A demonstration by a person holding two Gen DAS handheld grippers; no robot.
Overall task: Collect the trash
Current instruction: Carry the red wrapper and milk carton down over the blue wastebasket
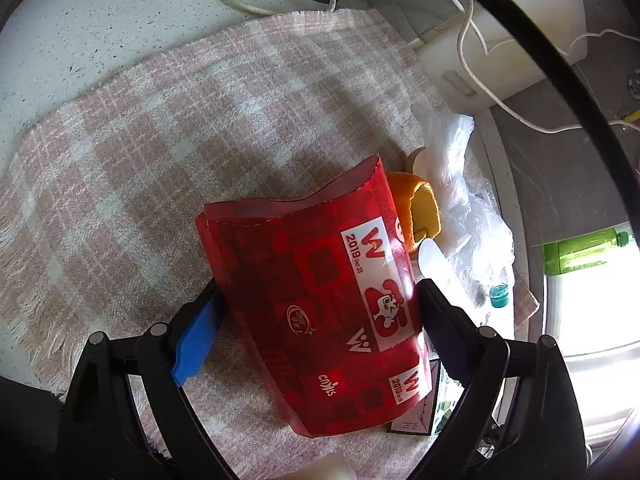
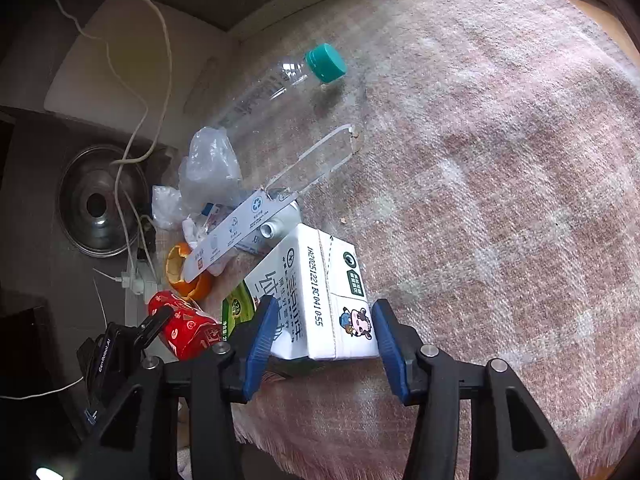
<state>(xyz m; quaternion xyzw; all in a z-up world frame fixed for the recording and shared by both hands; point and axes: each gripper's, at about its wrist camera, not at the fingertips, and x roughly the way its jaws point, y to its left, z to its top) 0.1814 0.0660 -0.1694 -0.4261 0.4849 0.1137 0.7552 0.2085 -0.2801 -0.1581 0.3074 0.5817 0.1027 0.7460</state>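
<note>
- The left gripper [image 1: 320, 308] straddles a red bag [image 1: 320, 300] that lies on a pink checked cloth [image 1: 160, 140]. Its blue-padded finger sits at the bag's left edge and its black finger at the right edge. Whether the pads press the bag or only touch it is hard to tell, since the bag hides both contact points.
- The bag's near end runs under the gripper frame, and part of its print is washed out by glare.
- Behind the bag, an orange peel [image 1: 416, 212] shows only in part, beside crumpled clear plastic [image 1: 460, 184]. A teal cap [image 1: 499, 295] peeks out near the cloth's edge; the bottle it belongs to barely shows in this view.
- A green bottle [image 1: 580, 250] lies at the far right, partly lost in window glare.
- The right gripper [image 2: 324, 332] has its blue pads on either side of a white milk carton [image 2: 320, 300], which lies on its side on the cloth. The left pad touches the carton; the right pad appears just beside it, so a firm pinch cannot be confirmed.
- Beyond the carton lies a clear bottle [image 2: 276, 112] with a teal cap, its body hard to make out against the cloth. A white strip [image 2: 224, 236] crosses the pile and covers part of the peel.
- The left gripper's finger and the red bag also appear at the lower left of the right wrist view, partly cut off.
</note>
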